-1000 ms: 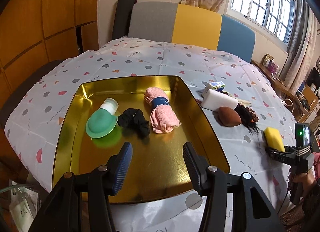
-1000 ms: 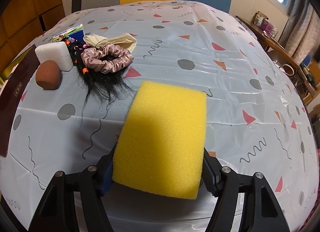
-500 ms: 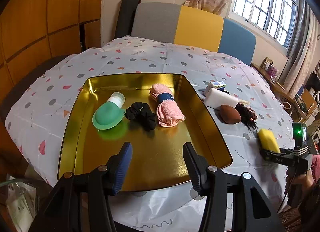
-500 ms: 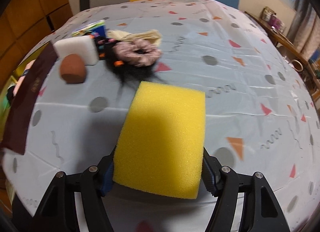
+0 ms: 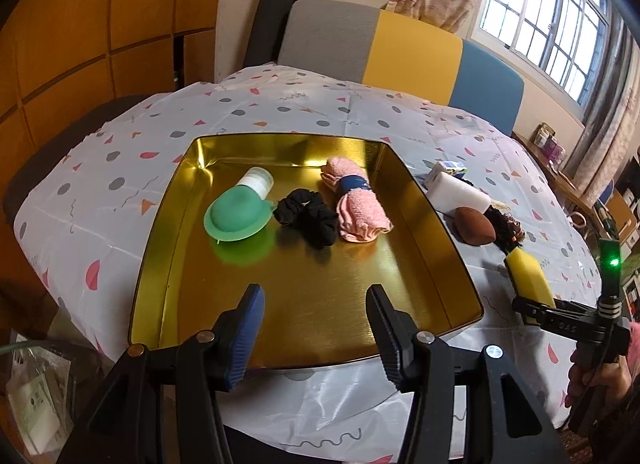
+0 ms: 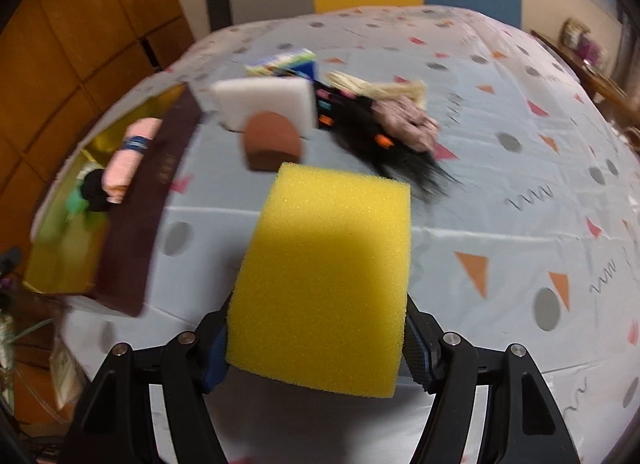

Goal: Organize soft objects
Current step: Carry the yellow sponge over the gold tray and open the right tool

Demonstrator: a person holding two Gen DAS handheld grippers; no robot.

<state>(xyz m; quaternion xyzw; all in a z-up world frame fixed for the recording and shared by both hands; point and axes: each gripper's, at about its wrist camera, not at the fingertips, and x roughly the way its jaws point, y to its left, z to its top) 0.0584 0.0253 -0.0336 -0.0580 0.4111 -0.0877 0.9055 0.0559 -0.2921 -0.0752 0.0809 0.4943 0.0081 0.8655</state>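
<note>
1. Yellow sponge (image 6: pixel 324 284) sits pinched between the two jaws of the right gripper (image 6: pixel 316 344), lifted clear of the tablecloth (image 6: pixel 500 184); the pads press its two side faces and its far end sticks out well past the fingertips.
2. From the left wrist view the same sponge (image 5: pixel 528 276) shows to the right of the gold tray (image 5: pixel 440 220), outside its right wall, with a strip of bare cloth between them.
3. Left gripper (image 5: pixel 316 328) hangs over the tray's near edge with jaws spread and nothing between them.
4. Inside the tray, a green cap-shaped item (image 5: pixel 236 216), a black scrunchie (image 5: pixel 308 216) and a rolled pink towel (image 5: pixel 356 208) lie in a row across the middle to far half. The near half of the tray floor is bare metal, as is the far left corner.
5. Tray walls slope outward; the right wall shows dark brown on its outside face in the right wrist view.
6. Just beyond the tray's right wall lie a white foam block (image 6: pixel 264 104) and a brown egg-shaped sponge (image 6: pixel 272 140), touching each other, then a black hairpiece (image 6: pixel 384 144) and a pink scrunchie (image 6: pixel 408 124).
7. Right of that cluster the cloth is open as far as the table edge.
8. A hand (image 5: pixel 600 376) grips the right tool's handle at the picture's right border.
</note>
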